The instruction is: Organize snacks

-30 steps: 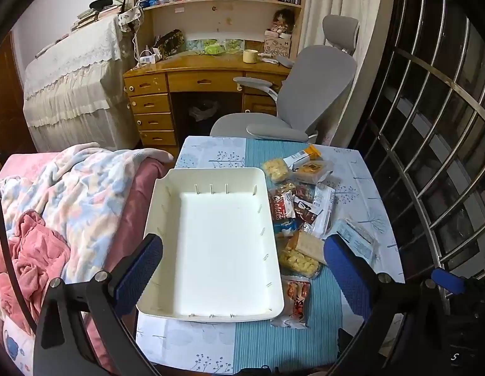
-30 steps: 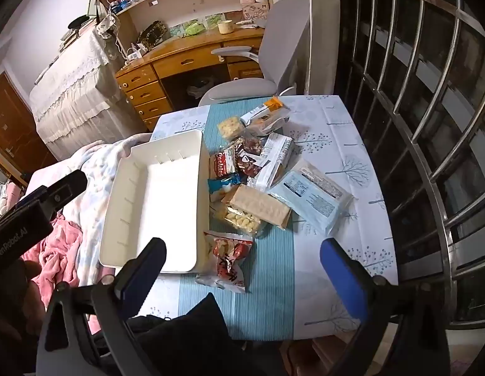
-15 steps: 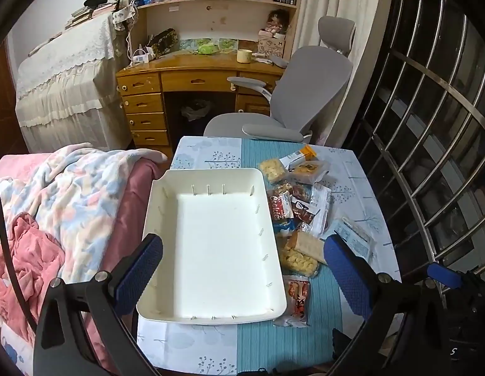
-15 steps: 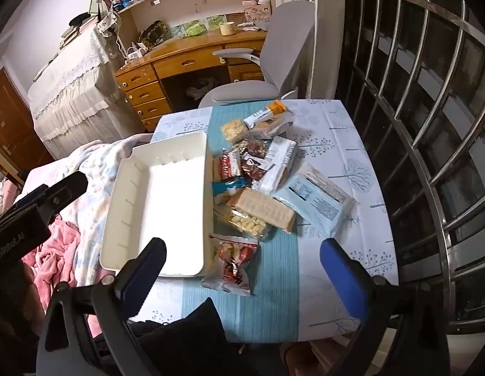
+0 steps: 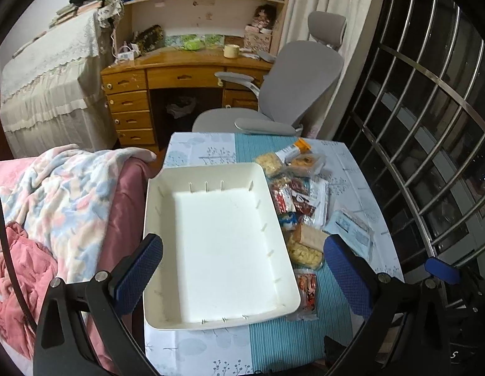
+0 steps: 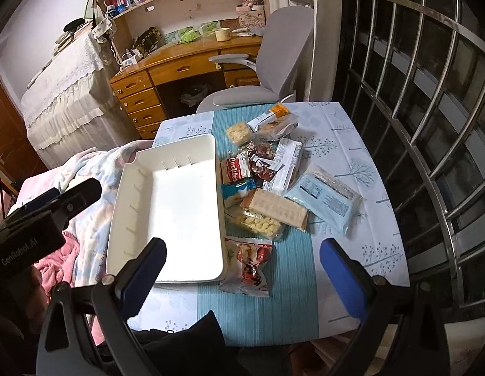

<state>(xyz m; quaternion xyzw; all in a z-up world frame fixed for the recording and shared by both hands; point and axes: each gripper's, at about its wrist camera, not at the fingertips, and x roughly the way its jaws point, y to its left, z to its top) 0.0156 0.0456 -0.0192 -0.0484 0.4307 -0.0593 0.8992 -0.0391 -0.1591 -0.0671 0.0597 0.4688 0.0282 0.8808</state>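
Showing the start of the job: we see the white tray [image 6: 167, 206] bare inside, w/ no snack in it yet, so all packets are left to sort. The snack pile [image 6: 264, 188] lies along the tray's right rim, toward the tabletop [image 6: 352, 144] centre. Both the left hand-held gripper [image 5: 242, 269] & right hand-held gripper [image 6: 242, 269] hover spread wide, holding nothing, near the tabletop's front edge; red packet [image 6: 250, 266] sits nearest the right one.
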